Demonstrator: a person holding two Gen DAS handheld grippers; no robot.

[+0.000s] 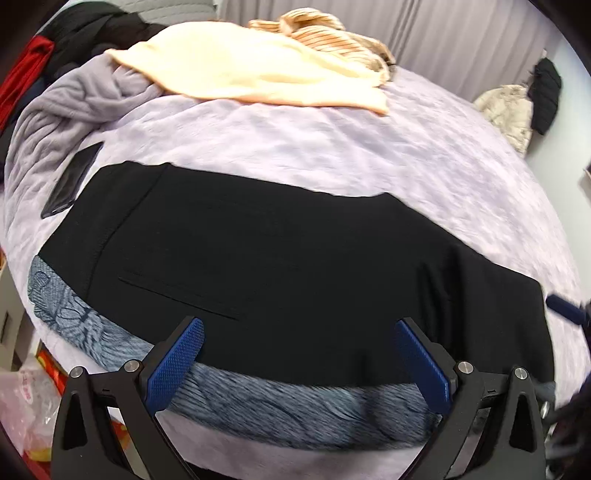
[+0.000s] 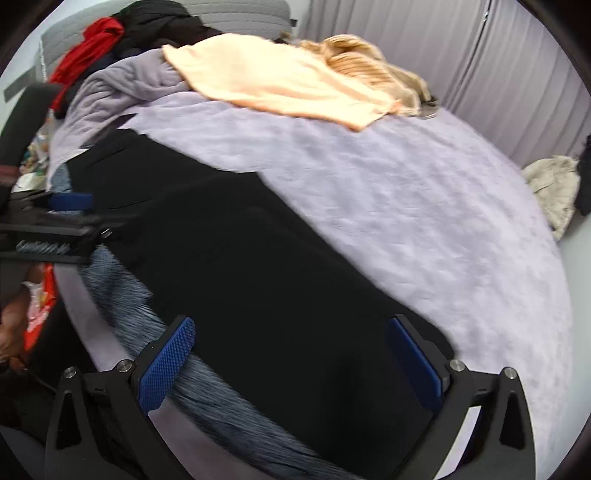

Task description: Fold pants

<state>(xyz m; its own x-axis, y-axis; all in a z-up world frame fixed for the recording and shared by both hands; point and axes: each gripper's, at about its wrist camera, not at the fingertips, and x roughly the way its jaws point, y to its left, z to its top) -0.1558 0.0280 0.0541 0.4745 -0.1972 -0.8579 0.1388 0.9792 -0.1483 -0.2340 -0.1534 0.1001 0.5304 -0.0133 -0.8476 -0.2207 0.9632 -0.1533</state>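
Black pants lie flat across the near part of a lilac bed cover, with a back pocket slit showing. They also show in the right wrist view. My left gripper is open and empty, with its blue pads over the pants' near edge. My right gripper is open and empty over the pants further right. The left gripper shows at the left edge of the right wrist view. A right finger tip shows at the right edge of the left wrist view.
A blue-grey knit cloth lies under the pants' near edge. A cream garment and a striped one lie at the far side. A dark phone lies left of the pants. Red and black clothes are piled far left.
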